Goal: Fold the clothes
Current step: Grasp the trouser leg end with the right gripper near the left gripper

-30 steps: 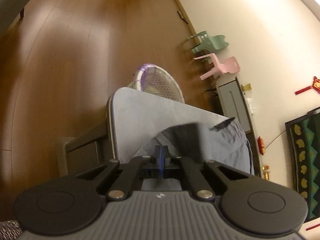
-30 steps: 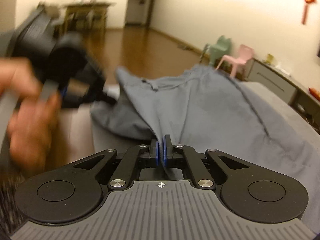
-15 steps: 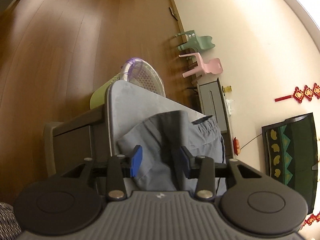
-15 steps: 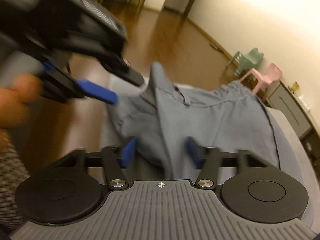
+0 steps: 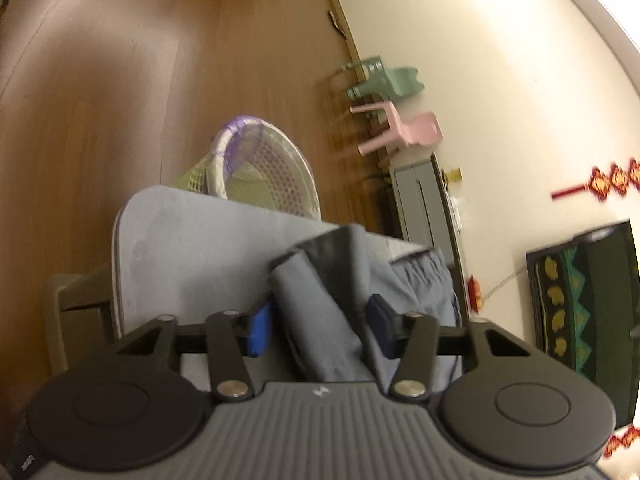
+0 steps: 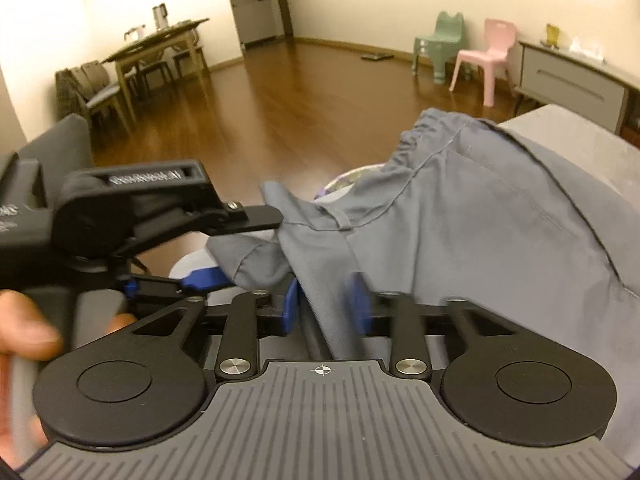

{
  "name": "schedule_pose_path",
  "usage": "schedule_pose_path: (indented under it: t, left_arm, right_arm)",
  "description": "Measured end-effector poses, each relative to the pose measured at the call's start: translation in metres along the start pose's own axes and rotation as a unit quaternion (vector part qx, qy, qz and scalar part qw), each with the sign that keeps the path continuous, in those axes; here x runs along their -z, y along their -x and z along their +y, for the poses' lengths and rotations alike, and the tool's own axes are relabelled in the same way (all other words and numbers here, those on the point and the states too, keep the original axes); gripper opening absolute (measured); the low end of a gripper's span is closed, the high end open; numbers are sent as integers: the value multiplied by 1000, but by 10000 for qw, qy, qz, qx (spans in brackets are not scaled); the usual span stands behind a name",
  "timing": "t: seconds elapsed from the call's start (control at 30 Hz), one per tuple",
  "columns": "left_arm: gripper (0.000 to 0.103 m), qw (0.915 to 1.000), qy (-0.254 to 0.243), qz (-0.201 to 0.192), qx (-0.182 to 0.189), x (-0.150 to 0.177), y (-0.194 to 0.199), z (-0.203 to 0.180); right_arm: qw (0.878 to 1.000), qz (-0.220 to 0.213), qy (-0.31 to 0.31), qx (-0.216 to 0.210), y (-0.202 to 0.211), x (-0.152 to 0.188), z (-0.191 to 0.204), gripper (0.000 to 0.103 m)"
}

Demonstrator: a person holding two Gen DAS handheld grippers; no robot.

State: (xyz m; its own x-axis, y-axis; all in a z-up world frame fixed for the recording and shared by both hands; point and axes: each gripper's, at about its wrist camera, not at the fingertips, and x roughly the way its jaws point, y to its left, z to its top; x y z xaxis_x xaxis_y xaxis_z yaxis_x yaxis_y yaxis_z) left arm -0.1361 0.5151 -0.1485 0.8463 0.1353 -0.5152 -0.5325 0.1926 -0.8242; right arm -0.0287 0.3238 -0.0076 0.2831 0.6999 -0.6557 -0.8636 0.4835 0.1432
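Laundry basket (image 5: pixel 266 172) behind grey table (image 5: pixel 192 240)

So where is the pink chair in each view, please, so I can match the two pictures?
Left wrist view: the pink chair is upper right of centre, tipped sideways against the wall, below the green chair.
Right wrist view: the pink chair stands upright at upper right, right of the green chair.
Shared landmark: the grey cabinet beside it.

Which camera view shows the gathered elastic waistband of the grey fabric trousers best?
The right wrist view: the gathered elastic waistband lies unobstructed at upper centre, its puckers sharp. The left wrist view shows only a short blurred stretch beyond a raised fold.
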Motion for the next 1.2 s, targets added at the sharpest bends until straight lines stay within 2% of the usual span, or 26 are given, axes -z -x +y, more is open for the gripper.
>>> schedule_pose_path:
  t: [0.03, 0.13, 0.17, 0.2, 0.27, 0.33, 0.4, 0.47, 0.5, 0.57, 0.6, 0.67, 0.77, 0.83, 0.97, 1.07, 1.17, 1.2]
  left_arm:
    - [17, 10000, 55, -41, -42, -2, 1, 1]
    - [15, 9995, 190, -227, 91, -13, 9, 3]
    - [15, 9995, 212, -197, 160, -15, 9, 4]
    - [15, 9993, 240, -146, 229, -16, 8, 5]
    - [23, 9993, 239, -57, 290, -16, 7, 5]
    - [33, 9996, 150, 17, 233, -13, 6, 3]
    - [34, 9998, 62, 54, 186, -9, 7, 1]
    - [34, 9999, -25, 33, 154, -4, 9, 0]
    - [33, 9999, -112, 5, 106, -1, 11, -1]
    - [13, 9994, -294, -97, -120, 4, 14, -2]
    - [7, 9991, -342, -136, -212, 6, 14, -1]
    - [5, 9985, -362, -85, -403, 5, 9, 1]
    - [4, 9981, -412, -38, -466, -2, 4, 0]
    - [3, 9981, -383, -56, -473, -5, 4, -1]
    - [4, 9991, -241, -59, -346, -7, 11, 2]
    - [6, 9994, -246, 43, -225, -6, 20, 6]
    - [19, 9993, -328, 140, -123, -1, 31, 9]
    - [28, 9990, -407, 123, -144, 2, 35, 7]
  right_arm:
    - [10000, -9, 55, 4, -1, -2, -1, 61]
    - [9997, -98, 114, -188, -1, -6, 2, 61]
    - [9995, -142, 124, -256, 1, -7, 4, 57]
    - [9994, -167, 219, -229, 0, -8, 9, 55]
    - [9976, -78, 688, 78, -11, -8, 24, 53]
    - [9932, 88, 1109, 341, -24, -5, 33, 51]
    - [9882, 196, 1408, 570, -34, -2, 39, 44]
    - [9835, 182, 1621, 787, -39, 1, 42, 19]
    - [9820, 140, 1671, 865, -39, 2, 43, 16]
    - [9839, 43, 1542, 905, -36, -1, 39, 4]
    - [9849, -5, 1465, 925, -34, -3, 37, 3]
    - [9884, -129, 1240, 871, -25, -8, 33, 0]
    - [9957, -301, 790, 390, 2, -16, 34, 0]
    - [9963, -204, 808, 218, 9, -10, 44, 0]
    - [9935, 454, 1010, 247, -25, 13, 49, 0]
    - [9916, 457, 1153, 363, -35, 14, 51, 0]
    - [9884, 461, 1374, 465, -37, 14, 57, 0]
    - [9872, 455, 1450, 474, -37, 15, 58, 0]
